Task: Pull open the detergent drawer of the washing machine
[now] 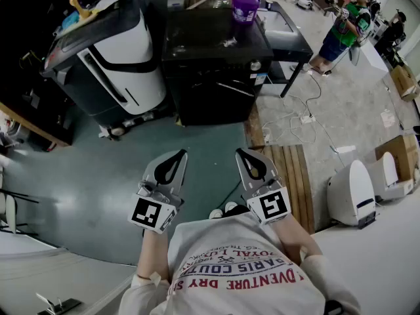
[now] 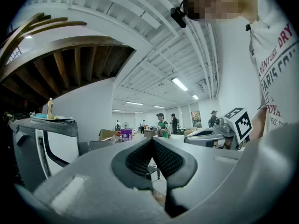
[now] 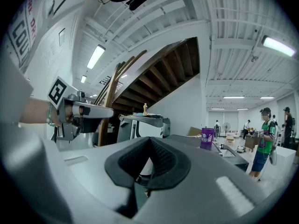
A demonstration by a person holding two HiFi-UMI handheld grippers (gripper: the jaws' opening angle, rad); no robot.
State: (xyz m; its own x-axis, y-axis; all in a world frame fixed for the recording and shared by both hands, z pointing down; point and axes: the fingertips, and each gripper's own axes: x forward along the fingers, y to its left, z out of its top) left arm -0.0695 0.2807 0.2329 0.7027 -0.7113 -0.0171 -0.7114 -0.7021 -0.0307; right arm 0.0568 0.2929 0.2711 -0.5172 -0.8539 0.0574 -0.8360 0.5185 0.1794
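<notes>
The black washing machine [image 1: 216,64] stands on the floor ahead of me, with a round knob [image 1: 256,65] at the right of its front top strip. Its detergent drawer is too dark to make out. A purple tub [image 1: 245,6] sits on its top. My left gripper [image 1: 180,155] and right gripper [image 1: 240,153] are held side by side near my chest, well short of the machine. Both are shut with nothing in them. In the left gripper view the left gripper [image 2: 152,141] has its pads together, and so does the right gripper [image 3: 149,141] in its own view.
A white and dark appliance [image 1: 111,58] stands left of the washing machine. A wooden pallet [image 1: 289,176] and loose cables [image 1: 302,117] lie on the floor to the right. A white appliance [image 1: 351,192] sits further right. People [image 1: 344,28] stand at the back right.
</notes>
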